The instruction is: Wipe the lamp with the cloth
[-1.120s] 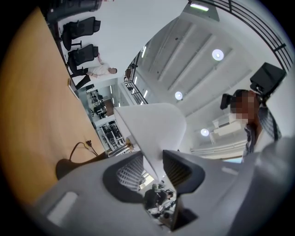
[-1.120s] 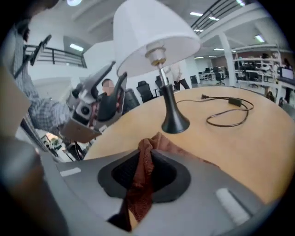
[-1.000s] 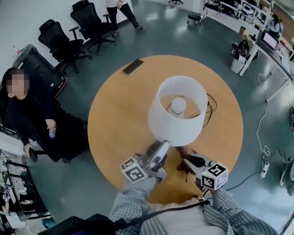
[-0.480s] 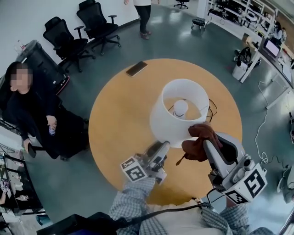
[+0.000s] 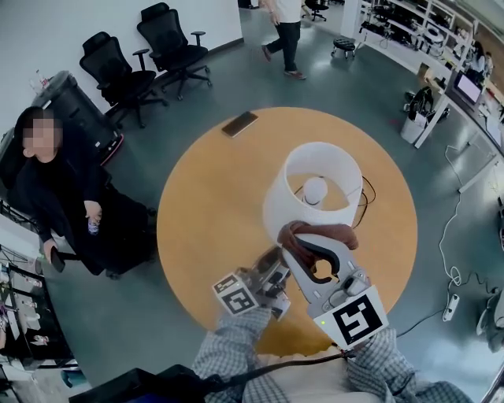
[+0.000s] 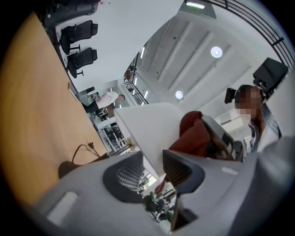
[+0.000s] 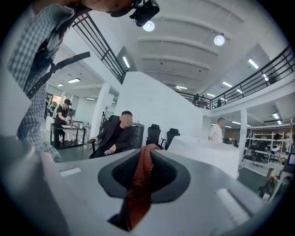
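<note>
The lamp's white shade [image 5: 276,206] stands over the round wooden table [image 5: 205,212], its bulb [image 5: 315,189] showing from above. My left gripper [image 5: 273,264] is at the shade's near lower rim; in the left gripper view the shade's edge [image 6: 147,126] runs between the pads, and my left gripper [image 6: 154,168] is shut on it. My right gripper [image 5: 303,240] is raised and shut on the red-brown cloth [image 5: 323,234], which lies against the shade's near side. The right gripper view shows the cloth [image 7: 140,184] pinched and hanging between the jaws, with the shade [image 7: 207,152] ahead to the right.
A phone [image 5: 239,123] lies at the table's far left edge. The lamp's cord [image 5: 367,193] loops at the right of the shade. A seated person [image 5: 55,197] is left of the table, office chairs [image 5: 169,47] stand behind, and a person [image 5: 283,24] walks at the back.
My right gripper has risen with the cloth from low near the table's front edge up to the shade's near side, rolling as it went. The left gripper stayed in place.
</note>
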Tool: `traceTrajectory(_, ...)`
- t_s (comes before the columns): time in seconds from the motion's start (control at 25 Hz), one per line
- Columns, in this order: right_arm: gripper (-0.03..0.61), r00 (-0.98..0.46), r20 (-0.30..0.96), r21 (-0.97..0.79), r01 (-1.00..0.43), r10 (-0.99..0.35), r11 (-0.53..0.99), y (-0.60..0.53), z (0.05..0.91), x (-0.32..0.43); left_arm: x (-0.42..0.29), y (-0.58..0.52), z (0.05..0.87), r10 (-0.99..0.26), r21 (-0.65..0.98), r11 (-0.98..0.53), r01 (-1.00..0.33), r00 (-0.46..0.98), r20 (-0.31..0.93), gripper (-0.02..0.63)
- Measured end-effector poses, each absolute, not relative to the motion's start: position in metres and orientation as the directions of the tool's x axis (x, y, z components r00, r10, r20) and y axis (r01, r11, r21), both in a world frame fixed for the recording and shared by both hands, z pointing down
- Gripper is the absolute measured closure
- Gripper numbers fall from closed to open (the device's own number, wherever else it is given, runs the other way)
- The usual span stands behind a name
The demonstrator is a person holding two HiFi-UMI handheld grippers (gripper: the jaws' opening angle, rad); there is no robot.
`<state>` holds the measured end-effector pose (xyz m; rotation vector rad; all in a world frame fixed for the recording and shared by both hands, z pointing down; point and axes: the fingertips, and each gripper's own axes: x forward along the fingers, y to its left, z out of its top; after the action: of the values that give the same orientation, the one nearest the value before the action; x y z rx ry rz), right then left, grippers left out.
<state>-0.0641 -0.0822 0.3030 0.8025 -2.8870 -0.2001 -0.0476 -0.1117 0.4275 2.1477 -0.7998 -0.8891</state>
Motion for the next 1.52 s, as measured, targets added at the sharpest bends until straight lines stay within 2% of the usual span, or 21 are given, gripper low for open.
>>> traceTrajectory(0.2, 0.523, -0.844, 0.114, 0.051, -0.522, -0.524, 0.852, -0.075, 0.329, -0.047, -0.048, -0.111, 0.427, -0.733, 0.76, -0.589, -0.275, 0.579, -0.358, 0.48)
traceTrajectory(0.32, 0.523, -0.813, 0.05, 0.064, -0.577, -0.58, 0.814, -0.083, 0.317, -0.017, -0.047, -0.112, 0.427, -0.733, 0.759, -0.589, -0.279, 0.579, -0.356, 0.48)
traceTrajectory(0.52, 0.523, -0.689, -0.026, -0.029, -0.723, -0.724, 0.69, -0.122, 0.283, 0.056, -0.048, -0.112, 0.429, -0.737, 0.762, -0.584, -0.281, 0.576, -0.353, 0.48)
traceTrajectory(0.68, 0.523, -0.637, -0.098, -0.056, -0.764, -0.765, 0.643, -0.163, 0.255, 0.097, -0.049, -0.112, 0.429, -0.74, 0.761, -0.582, -0.286, 0.574, -0.35, 0.48)
traceTrajectory(0.84, 0.523, -0.685, -0.102, -0.088, -0.716, -0.721, 0.692, -0.205, 0.243, 0.102, -0.044, -0.11, 0.43, -0.744, 0.763, -0.58, -0.285, 0.567, -0.353, 0.48)
traceTrajectory(1.0, 0.523, -0.778, -0.001, -0.165, -0.62, -0.629, 0.767, -0.226, 0.29, 0.083, -0.043, -0.109, 0.432, -0.749, 0.763, -0.576, -0.294, 0.564, -0.348, 0.48)
traceTrajectory(1.28, 0.525, -0.802, 0.158, -0.281, -0.595, -0.576, 0.753, -0.237, 0.377, 0.093, -0.044, -0.108, 0.431, -0.756, 0.767, -0.567, -0.3, 0.559, -0.341, 0.48)
traceTrajectory(1.52, 0.523, -0.853, 0.086, -0.239, -0.519, -0.514, 0.821, -0.249, 0.352, 0.087, -0.043, -0.109, 0.428, -0.761, 0.768, -0.564, -0.305, 0.552, -0.34, 0.48)
